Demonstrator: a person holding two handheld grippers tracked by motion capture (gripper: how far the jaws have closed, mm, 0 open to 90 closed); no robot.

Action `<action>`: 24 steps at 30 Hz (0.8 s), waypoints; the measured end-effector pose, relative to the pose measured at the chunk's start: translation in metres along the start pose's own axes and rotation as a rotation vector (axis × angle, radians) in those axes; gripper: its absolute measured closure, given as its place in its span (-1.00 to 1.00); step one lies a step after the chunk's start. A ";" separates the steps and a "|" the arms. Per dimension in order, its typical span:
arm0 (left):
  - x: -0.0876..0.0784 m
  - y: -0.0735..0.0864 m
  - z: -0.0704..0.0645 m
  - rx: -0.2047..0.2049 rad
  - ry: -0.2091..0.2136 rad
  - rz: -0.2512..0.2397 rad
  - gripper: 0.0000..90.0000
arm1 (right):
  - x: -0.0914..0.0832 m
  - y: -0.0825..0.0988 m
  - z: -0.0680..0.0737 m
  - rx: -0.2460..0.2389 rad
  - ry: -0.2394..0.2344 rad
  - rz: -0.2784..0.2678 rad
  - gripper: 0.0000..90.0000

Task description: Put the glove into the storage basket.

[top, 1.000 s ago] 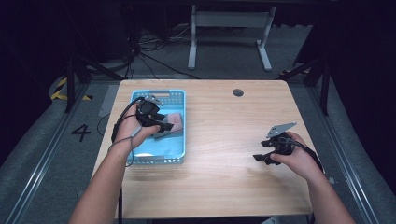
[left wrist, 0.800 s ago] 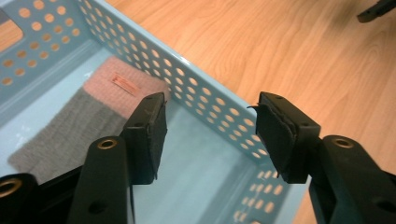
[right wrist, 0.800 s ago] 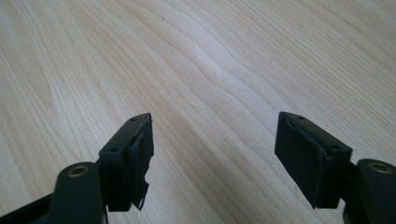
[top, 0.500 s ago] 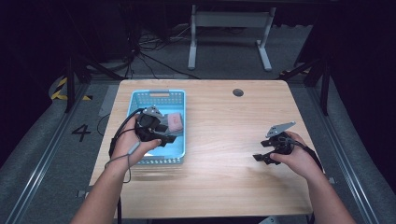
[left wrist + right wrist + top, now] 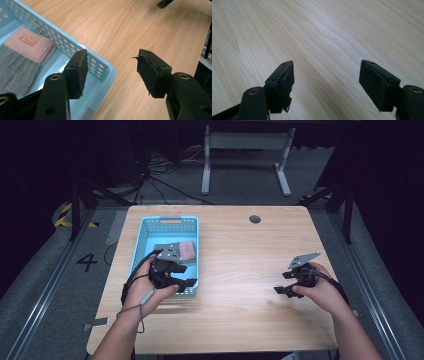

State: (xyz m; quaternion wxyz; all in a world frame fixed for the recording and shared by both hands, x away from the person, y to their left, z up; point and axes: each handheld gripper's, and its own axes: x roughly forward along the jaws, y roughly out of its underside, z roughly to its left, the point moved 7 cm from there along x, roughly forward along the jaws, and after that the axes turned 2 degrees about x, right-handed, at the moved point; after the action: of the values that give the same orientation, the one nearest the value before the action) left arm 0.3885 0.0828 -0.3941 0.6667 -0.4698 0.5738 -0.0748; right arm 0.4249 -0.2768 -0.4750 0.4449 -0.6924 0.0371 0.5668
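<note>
A light blue plastic basket (image 5: 145, 232) stands on the left half of the wooden table. A pink and grey knitted piece (image 5: 188, 249) lies flat on its floor. In the left gripper view the knitted piece (image 5: 27, 50) lies to the left of the jaws, apart from them. My left gripper (image 5: 186, 279) hangs over the basket's near right corner. Its jaws (image 5: 112, 60) are open, one above the basket's inside and one above the table outside the basket's wall (image 5: 75, 47), with nothing between the pads. My right gripper (image 5: 281, 282) rests at the table's right, its jaws (image 5: 327, 67) open over bare wood.
The wooden table (image 5: 240, 255) has a round cable hole (image 5: 255, 219) near its far edge. Dark floor, cables and a metal stand lie beyond the far edge. A cable trails from the left gripper along the forearm.
My left gripper has drawn back from the middle of the basket to its near right corner, uncovering the knitted piece. The right gripper has stayed where it was.
</note>
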 end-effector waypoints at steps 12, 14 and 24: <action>0.018 0.028 -0.024 -0.009 0.048 -0.017 -0.16 | 0.001 0.005 0.001 -0.004 -0.008 0.009 -0.36; 0.022 0.035 -0.026 -0.011 0.053 -0.018 -0.16 | 0.000 0.005 0.000 0.003 -0.003 0.008 -0.36; 0.046 0.057 -0.035 0.029 0.071 -0.004 -0.21 | 0.007 0.009 -0.001 -0.008 -0.016 0.014 -0.33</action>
State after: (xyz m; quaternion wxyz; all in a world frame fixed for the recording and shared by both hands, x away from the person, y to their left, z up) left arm 0.3492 0.0657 -0.4630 0.6525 -0.4585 0.5948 -0.1010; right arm 0.4232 -0.2793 -0.4856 0.4384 -0.6893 0.0364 0.5756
